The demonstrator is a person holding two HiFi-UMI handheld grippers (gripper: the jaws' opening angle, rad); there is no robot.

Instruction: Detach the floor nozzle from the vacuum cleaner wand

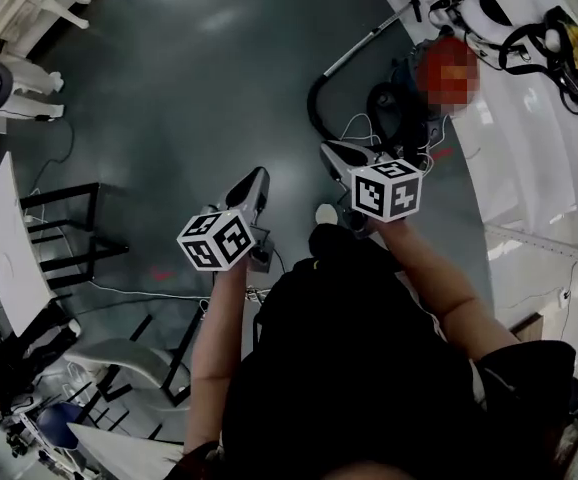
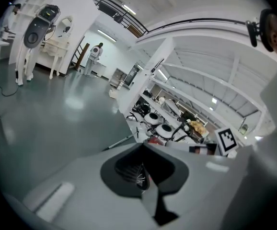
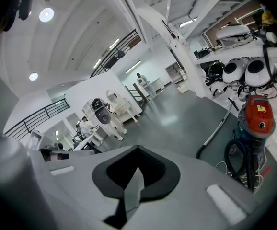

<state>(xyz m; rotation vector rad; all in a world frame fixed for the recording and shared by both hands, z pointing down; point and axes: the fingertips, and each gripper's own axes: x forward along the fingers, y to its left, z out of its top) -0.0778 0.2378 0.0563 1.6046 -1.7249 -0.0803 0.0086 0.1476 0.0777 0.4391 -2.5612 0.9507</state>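
We note a glossy grey floor [image 1: 189,78], white furniture [image 1: 44,3] at upper left, a black metal frame [image 1: 69,230] beside a white panel [image 1: 9,253], rounded white-and-black units [image 3: 255,71] on a white shelf [image 3: 215,56], a distant person in white [image 2: 96,52], a black balcony railing [image 3: 117,54]

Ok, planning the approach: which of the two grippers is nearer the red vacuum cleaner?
The right gripper: it sits close beside the vacuum cleaner and its black hose, while the left gripper hangs farther off over the floor.

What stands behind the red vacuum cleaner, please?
Behind the vacuum cleaner stands white shelving holding round white shells; the cleaner's body hides the shelving's foot.
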